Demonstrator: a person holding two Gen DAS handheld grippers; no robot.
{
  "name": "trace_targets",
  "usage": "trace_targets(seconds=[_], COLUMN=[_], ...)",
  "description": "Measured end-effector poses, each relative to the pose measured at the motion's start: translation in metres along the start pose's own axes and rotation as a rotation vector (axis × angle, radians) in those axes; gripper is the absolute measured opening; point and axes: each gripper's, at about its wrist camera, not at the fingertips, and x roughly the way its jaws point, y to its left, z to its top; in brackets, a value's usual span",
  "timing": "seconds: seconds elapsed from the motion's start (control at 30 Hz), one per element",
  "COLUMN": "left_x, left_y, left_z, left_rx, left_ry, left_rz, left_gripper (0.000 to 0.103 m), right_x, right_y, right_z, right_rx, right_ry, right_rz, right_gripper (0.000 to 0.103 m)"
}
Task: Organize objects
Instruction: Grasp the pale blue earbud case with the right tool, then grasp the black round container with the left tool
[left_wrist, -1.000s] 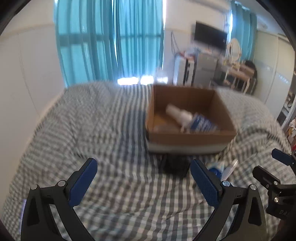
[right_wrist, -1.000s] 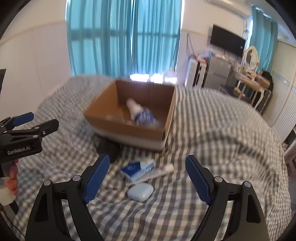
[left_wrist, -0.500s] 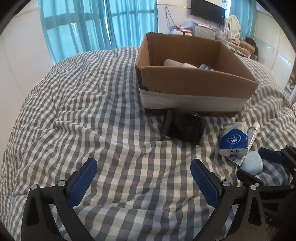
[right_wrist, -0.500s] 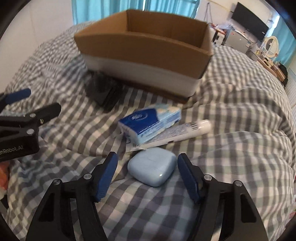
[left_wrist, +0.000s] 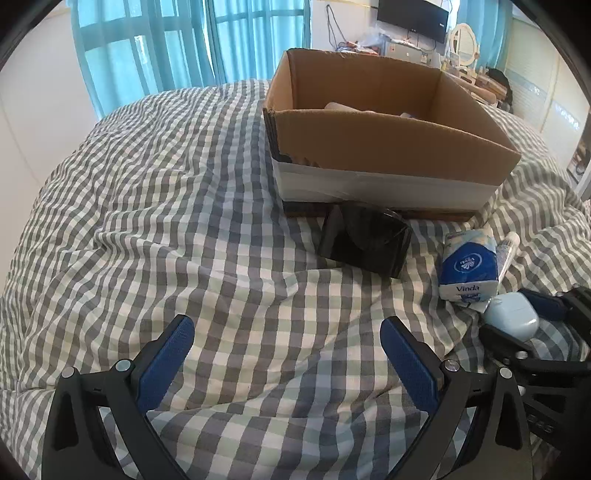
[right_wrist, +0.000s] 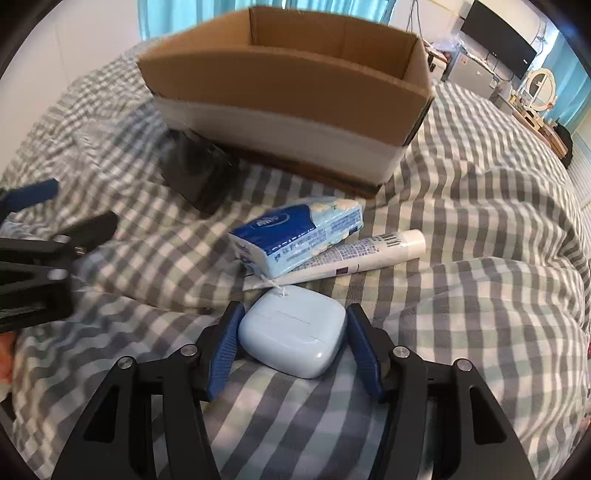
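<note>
A pale blue earbud case (right_wrist: 293, 330) lies on the checked bedspread between the fingers of my right gripper (right_wrist: 293, 341), whose pads touch its two sides. The case also shows in the left wrist view (left_wrist: 511, 317). Just beyond it lie a blue tissue pack (right_wrist: 295, 236) on a white tube (right_wrist: 369, 253), and a black box (right_wrist: 195, 171). Behind them stands an open cardboard box (right_wrist: 280, 85). My left gripper (left_wrist: 284, 354) is open and empty above the bedspread, short of the black box (left_wrist: 364, 240).
The cardboard box (left_wrist: 388, 144) holds a few items, mostly hidden by its near wall. The checked bedspread (left_wrist: 166, 221) is rumpled into folds. Teal curtains (left_wrist: 155, 44), a TV (left_wrist: 410, 16) and furniture stand beyond the bed.
My right gripper has come down and forward around the earbud case and narrowed from wide open until its pads meet the case. My left gripper has come lower and nearer the black box.
</note>
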Motion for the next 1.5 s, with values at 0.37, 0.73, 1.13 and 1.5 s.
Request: trace_targets(seconds=[0.37,0.73,1.13,1.5], left_x=[0.018,0.057,0.081,0.017], left_y=[-0.026,-0.036,-0.042,-0.037], left_z=[0.032,0.056,0.052,0.028], left_rx=[0.063,0.086,0.125,0.157], left_ry=[0.011,0.004,0.026,0.025], left_rz=[-0.057,-0.129,-0.150,-0.149], left_gripper=[0.103,0.103,0.079,0.078], right_x=[-0.042,-0.019,-0.013,-0.043], right_y=[-0.026,-0.057,-0.061,-0.049], right_z=[0.034,0.039,0.032,0.017], right_rx=[-0.004,0.106,0.130,0.131], right_ry=[-0.136,-0.135,-0.126,-0.152], right_rz=[-0.010,0.046,0.061,0.028], right_gripper=[0.056,0.056,0.056,0.056])
